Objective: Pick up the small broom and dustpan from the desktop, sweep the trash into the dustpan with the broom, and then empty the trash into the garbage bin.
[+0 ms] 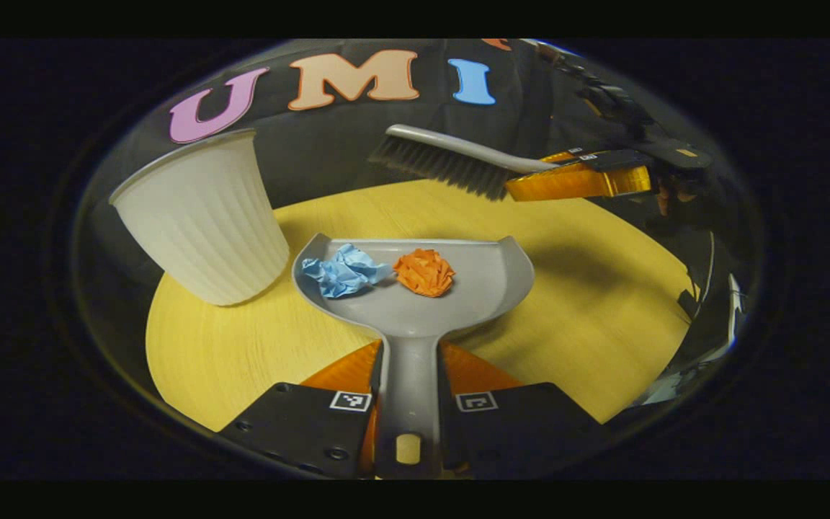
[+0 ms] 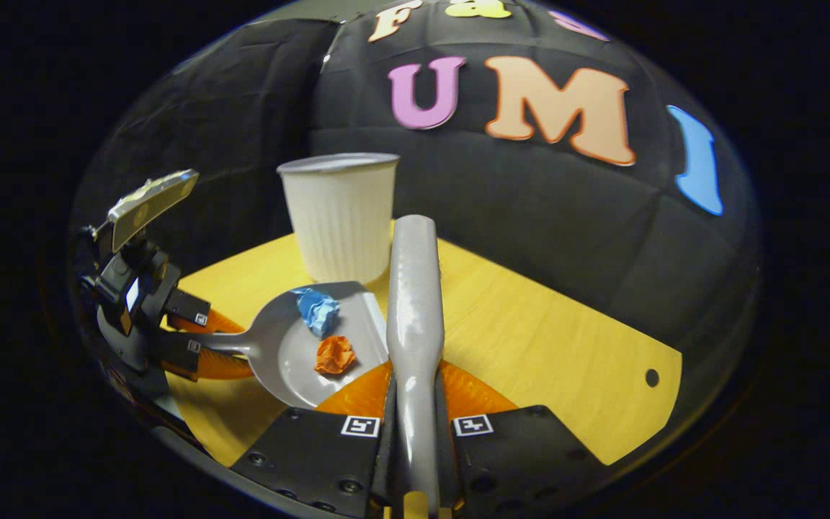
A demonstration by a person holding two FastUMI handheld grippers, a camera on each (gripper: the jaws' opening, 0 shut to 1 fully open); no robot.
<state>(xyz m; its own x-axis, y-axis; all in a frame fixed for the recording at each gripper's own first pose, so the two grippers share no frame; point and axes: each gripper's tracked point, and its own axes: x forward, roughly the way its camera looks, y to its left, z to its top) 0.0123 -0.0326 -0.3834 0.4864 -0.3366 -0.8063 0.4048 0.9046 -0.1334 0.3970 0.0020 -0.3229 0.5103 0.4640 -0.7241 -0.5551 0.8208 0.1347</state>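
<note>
In the left gripper view my left gripper is shut on the handle of the grey dustpan. The pan holds a crumpled blue paper ball and an orange paper ball. The white ribbed bin stands just left of the pan. Beyond the pan, the broom hangs bristles-down above the table, held by the right gripper. In the right gripper view my right gripper is shut on the grey broom handle. There the dustpan, both paper balls and the bin lie to its left, with the left gripper on the pan's handle.
The yellow wooden tabletop carries everything; its right end has a small hole near the edge. Bare table lies right of the dustpan. Black cloth walls close off the back.
</note>
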